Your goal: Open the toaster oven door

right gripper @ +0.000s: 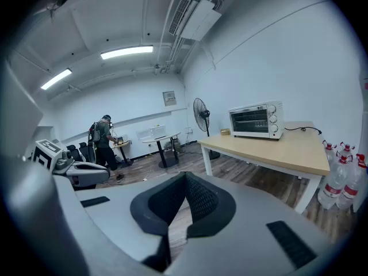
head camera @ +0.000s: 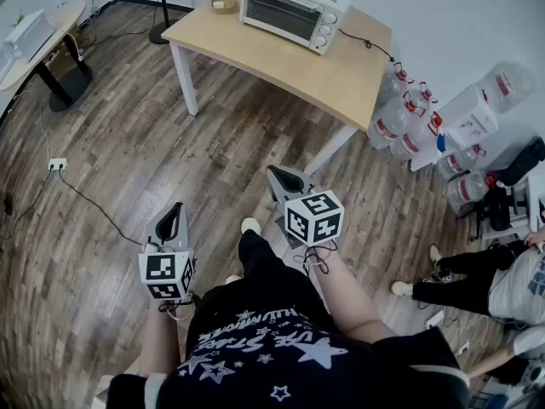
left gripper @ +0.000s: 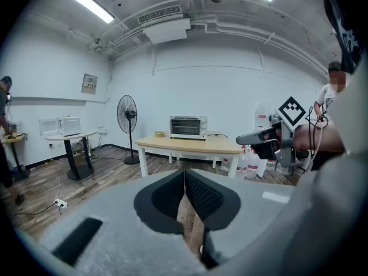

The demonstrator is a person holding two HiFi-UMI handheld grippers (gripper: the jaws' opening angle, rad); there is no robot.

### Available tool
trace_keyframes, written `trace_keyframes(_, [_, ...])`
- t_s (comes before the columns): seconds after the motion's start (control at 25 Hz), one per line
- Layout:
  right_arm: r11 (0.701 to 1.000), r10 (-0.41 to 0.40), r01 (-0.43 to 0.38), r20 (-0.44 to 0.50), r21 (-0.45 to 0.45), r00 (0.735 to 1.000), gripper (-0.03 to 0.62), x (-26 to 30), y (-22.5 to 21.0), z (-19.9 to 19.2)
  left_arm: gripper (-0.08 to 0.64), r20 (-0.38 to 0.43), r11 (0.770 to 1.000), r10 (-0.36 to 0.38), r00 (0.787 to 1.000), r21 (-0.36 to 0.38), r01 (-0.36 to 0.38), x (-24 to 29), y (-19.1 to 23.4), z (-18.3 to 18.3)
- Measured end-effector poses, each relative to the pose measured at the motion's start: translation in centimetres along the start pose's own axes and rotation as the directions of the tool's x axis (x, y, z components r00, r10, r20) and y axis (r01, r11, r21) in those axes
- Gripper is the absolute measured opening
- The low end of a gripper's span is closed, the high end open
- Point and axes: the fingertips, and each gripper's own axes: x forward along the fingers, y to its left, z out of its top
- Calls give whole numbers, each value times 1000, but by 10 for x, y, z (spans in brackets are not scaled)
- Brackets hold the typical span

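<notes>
A white toaster oven (head camera: 289,12) stands at the far edge of a light wooden table (head camera: 289,58), its glass door closed. It also shows far off as the toaster oven (left gripper: 188,127) in the left gripper view and as the toaster oven (right gripper: 256,120) in the right gripper view. My left gripper (head camera: 171,221) is held low over the floor, well short of the table, jaws together with nothing between them. My right gripper (head camera: 285,181) is a little nearer the table, also shut and empty. The tips meet at the left gripper (left gripper: 185,174) and the right gripper (right gripper: 185,176).
Several large water bottles (head camera: 407,113) stand on the floor right of the table. A standing fan (head camera: 160,7) is left of it, and a round side table (head camera: 47,37) at far left. A cable and socket (head camera: 57,164) lie on the wood floor. A seated person (head camera: 502,284) is at right.
</notes>
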Motion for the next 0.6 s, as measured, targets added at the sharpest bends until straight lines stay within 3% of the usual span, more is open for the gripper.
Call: trace_keyframes(0.6, [999,-46,46,-7,1,999,2,11,-6,1,23,-29,1000,-15,999,-28,14,11,14,-11])
